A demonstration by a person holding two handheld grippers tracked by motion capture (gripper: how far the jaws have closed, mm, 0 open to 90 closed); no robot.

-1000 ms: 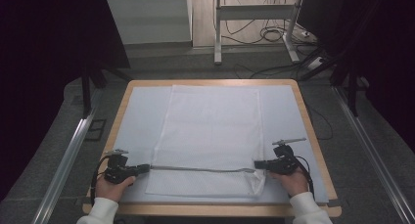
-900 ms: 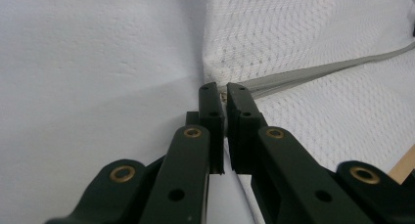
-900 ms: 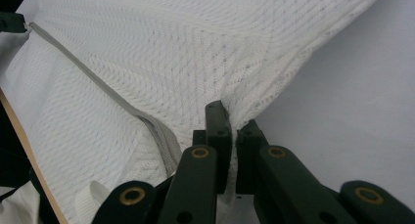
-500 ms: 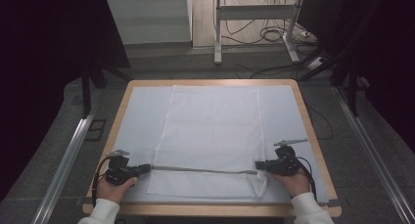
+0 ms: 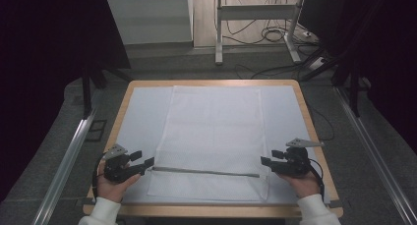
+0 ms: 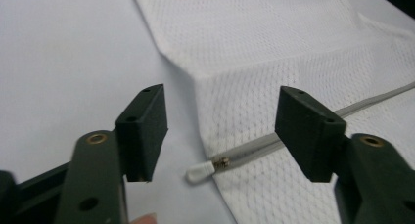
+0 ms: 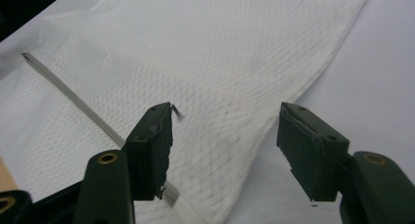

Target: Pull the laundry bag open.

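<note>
Wooden-edged table (image 5: 314,136), white mesh bag (image 5: 211,136) flat, left gripper (image 5: 140,163) and right gripper (image 5: 268,161) jaws apart, holding nothing

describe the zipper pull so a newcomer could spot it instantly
On the wooden-rimmed table lies a white mesh laundry bag with a grey zipper across its near end. At the zipper's left end, before the left gripper, sits the small white zipper pull, jutting past the mesh edge.
</note>
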